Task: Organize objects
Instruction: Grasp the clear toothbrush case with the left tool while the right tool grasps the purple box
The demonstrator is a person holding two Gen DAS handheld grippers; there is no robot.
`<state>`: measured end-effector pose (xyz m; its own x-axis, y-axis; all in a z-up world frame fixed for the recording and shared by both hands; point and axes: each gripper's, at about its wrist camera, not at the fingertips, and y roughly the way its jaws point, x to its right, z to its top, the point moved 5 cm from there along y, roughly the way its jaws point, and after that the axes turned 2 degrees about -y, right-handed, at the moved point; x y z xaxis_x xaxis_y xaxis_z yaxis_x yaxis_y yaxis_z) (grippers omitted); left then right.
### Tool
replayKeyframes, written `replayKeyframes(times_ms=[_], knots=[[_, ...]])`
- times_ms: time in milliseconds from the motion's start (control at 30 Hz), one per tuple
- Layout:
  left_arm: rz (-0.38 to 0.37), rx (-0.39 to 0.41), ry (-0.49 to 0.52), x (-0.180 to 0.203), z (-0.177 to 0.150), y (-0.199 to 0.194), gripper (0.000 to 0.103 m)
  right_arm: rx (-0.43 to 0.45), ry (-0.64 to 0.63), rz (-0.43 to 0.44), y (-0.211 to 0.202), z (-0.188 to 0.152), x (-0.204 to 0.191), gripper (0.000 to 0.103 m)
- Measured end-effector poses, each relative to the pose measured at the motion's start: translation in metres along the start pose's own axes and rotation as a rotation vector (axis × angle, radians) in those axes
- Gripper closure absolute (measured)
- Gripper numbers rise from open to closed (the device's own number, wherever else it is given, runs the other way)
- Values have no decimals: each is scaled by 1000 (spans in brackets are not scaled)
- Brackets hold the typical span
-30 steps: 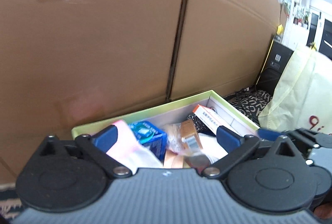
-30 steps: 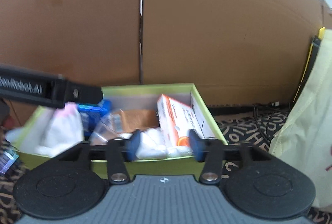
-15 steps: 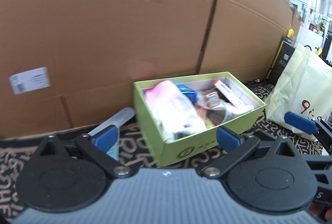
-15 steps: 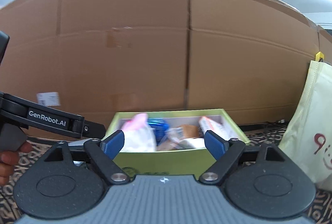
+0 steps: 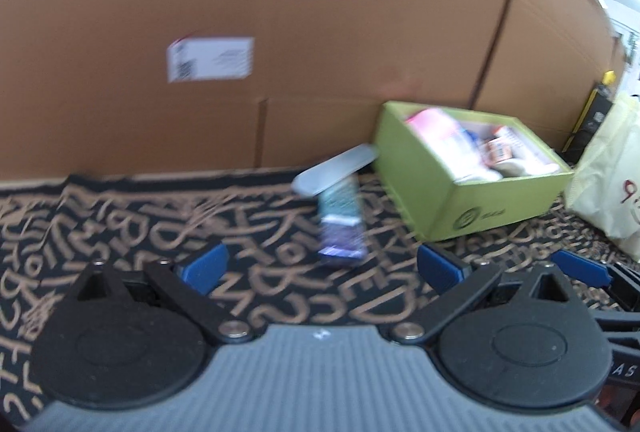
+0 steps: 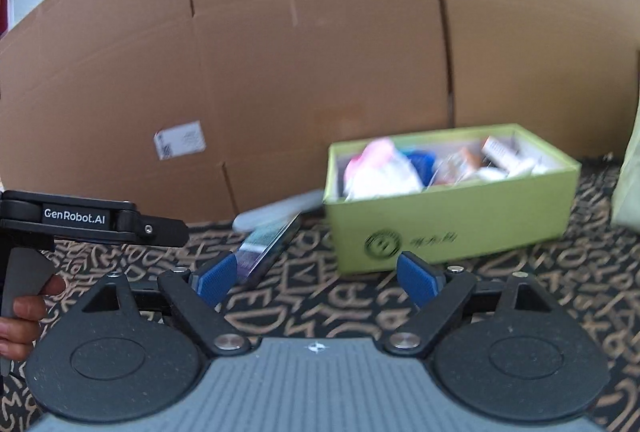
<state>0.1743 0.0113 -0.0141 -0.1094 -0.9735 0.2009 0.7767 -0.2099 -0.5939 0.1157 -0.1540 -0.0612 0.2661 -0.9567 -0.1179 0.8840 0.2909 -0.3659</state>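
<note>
A green box (image 5: 472, 195) (image 6: 452, 228) on the patterned rug holds a pink-and-white packet (image 6: 380, 167), a blue carton, an orange-and-white carton and other small items. Left of it a teal-and-purple flat carton (image 5: 341, 224) (image 6: 268, 244) lies on the rug, leaning on a pale grey flat case (image 5: 336, 169) (image 6: 280, 209). My left gripper (image 5: 322, 268) is open and empty, just short of the flat carton. My right gripper (image 6: 318, 278) is open and empty, back from the box.
A tall cardboard wall (image 5: 280, 11) with a white label (image 5: 210, 59) stands behind everything. A cream bag (image 5: 604, 183) sits right of the box. The left gripper's body (image 6: 80, 218) and a hand show at the left of the right wrist view.
Both grippers have pulled back and away from the green box, the left one swinging leftward. The right gripper's jaws have opened wider. The flat carton and grey case have come into view.
</note>
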Motion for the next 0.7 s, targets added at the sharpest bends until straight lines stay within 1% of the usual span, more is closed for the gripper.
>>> replayKeyframes(times_ms=[133,333,533,667,700], knots=[[27,-17,-35,-27,-12,4,0,-43,15,6,14,-15,-16,13],[39,-11,-61,-57,-22,10,0,-111,-3,-14,47,-27,-39,13],[25,5,-80,-75,-18,8,0,-154,-8,-45,97,-18,-62,14],[20,13,-77,-79,-11,6,0,-180,-14,-69,129,-11,-73,16],[16,14,-76,-79,-9,6,0,-187,-19,-84,136,-10,-75,19]])
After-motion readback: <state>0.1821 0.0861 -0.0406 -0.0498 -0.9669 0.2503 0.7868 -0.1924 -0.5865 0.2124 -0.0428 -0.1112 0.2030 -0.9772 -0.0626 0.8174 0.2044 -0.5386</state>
